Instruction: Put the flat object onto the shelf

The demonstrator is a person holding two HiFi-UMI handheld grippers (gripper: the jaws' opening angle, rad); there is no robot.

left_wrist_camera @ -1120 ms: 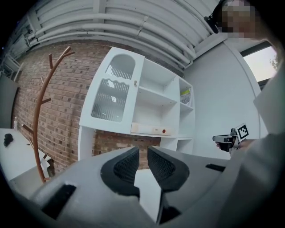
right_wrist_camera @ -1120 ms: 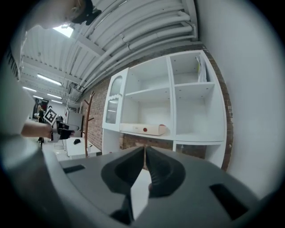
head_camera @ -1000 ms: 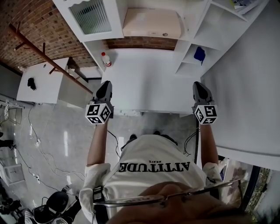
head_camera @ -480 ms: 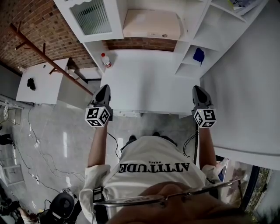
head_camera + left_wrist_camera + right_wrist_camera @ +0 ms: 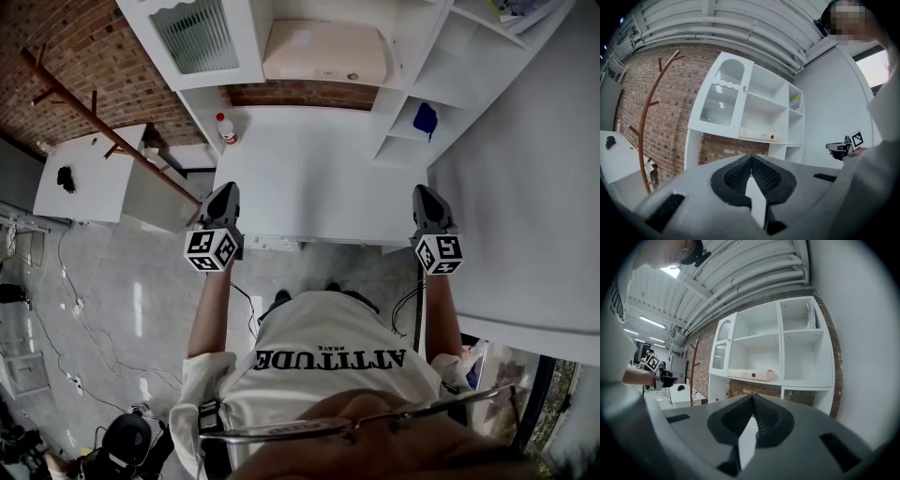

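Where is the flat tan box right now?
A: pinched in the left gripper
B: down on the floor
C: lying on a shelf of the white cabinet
C: the flat tan box lies on a shelf of the white cabinet, while the left gripper is shut with nothing in it.

A red brick wall (image 5: 52,66) fills the far left, behind a brown wooden coat stand (image 5: 98,124) and a small white table (image 5: 89,183); a glossy grey floor (image 5: 141,291) lies nearer.

L hand-held gripper (image 5: 225,191) jaws together, R hand-held gripper (image 5: 424,192) jaws together, both pointing level
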